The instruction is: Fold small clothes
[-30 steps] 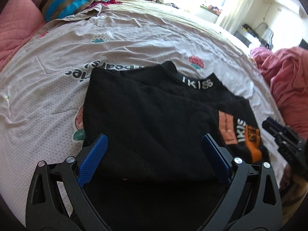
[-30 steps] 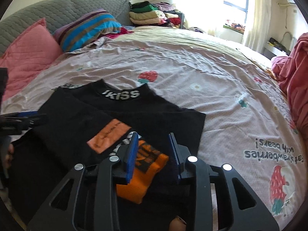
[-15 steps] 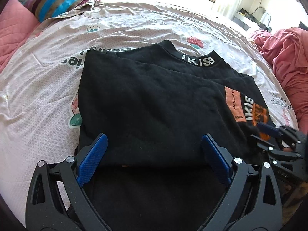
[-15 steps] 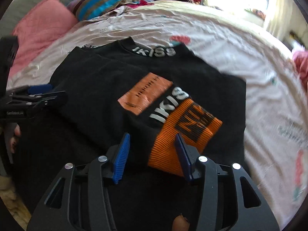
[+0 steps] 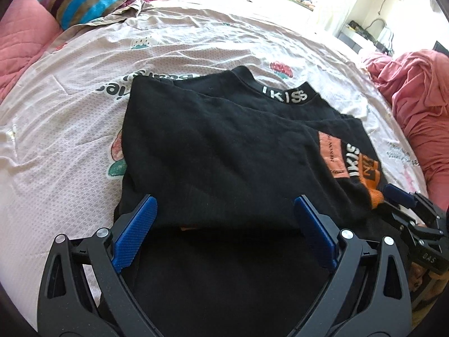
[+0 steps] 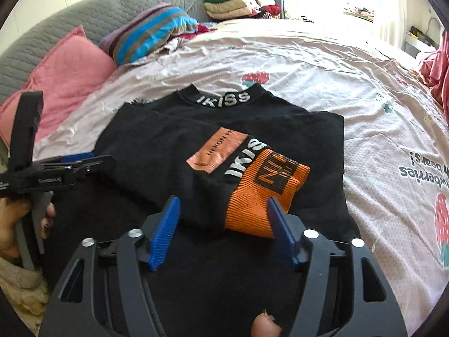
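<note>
A black sweatshirt (image 5: 224,151) with a white-lettered collar (image 5: 283,97) lies on the bed, its sleeves folded across the body. Its orange cuff (image 6: 263,193) lies on top at the near right. My left gripper (image 5: 224,224) is open, its jaws wide apart over the folded edge near the hem. My right gripper (image 6: 223,224) is open, its blue pads on either side of the orange cuff, not closed on it. The right gripper also shows in the left wrist view (image 5: 407,205), and the left gripper in the right wrist view (image 6: 75,160).
The bed sheet (image 5: 196,47) has printed strawberries and lettering. Pink pillows (image 6: 64,75) and a striped pillow (image 6: 151,33) lie at the grey headboard (image 6: 56,28). Folded clothes (image 6: 235,2) are stacked at the back. A pink blanket (image 5: 415,90) is heaped at the right.
My right gripper has opened wider and let the orange cuff down onto the sweatshirt. My left gripper stays open over the near edge, with the view shifting slightly.
</note>
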Demonstrator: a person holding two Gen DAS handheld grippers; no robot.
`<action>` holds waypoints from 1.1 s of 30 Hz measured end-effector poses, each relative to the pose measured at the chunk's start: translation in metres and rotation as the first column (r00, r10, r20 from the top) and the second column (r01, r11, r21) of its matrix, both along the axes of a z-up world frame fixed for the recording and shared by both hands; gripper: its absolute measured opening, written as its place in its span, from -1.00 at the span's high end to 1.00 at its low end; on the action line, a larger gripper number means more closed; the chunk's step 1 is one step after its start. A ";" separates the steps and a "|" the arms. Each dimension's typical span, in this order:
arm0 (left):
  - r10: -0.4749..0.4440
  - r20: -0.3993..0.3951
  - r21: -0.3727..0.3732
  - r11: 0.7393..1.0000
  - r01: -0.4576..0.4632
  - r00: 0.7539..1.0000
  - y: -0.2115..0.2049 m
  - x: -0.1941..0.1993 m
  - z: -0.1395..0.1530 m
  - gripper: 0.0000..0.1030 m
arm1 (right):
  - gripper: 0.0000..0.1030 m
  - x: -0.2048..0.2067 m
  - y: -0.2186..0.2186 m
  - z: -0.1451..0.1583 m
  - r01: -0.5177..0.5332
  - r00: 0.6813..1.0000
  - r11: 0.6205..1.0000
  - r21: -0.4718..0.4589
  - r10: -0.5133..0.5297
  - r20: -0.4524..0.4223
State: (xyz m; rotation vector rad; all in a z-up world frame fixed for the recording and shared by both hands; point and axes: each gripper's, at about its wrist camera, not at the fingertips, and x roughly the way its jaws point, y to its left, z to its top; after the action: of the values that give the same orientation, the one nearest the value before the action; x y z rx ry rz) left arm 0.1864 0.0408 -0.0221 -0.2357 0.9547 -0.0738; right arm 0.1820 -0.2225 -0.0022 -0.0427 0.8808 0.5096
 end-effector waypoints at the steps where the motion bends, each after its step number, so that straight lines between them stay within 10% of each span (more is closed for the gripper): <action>1: 0.004 0.006 -0.009 1.000 -0.004 1.000 0.001 -0.002 0.003 -0.77 | -0.36 -0.002 -0.001 0.003 0.002 1.000 1.000 0.008 -0.002 0.004; 10: 0.009 0.058 -0.015 1.000 -0.008 0.998 -0.001 -0.021 0.028 -0.81 | -0.75 -0.017 -0.007 0.023 0.027 0.999 0.999 0.044 -0.029 0.046; 33: 0.024 0.113 0.072 0.997 -0.033 0.993 0.002 -0.083 0.050 -0.82 | -0.81 -0.054 -0.016 0.052 0.028 0.993 0.998 0.053 -0.034 0.114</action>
State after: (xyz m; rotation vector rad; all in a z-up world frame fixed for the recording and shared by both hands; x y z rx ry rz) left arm 0.1038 0.0426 0.0283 -0.1748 0.8409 -0.0250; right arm 0.1277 -0.2384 0.0498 -0.0115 0.7550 0.4954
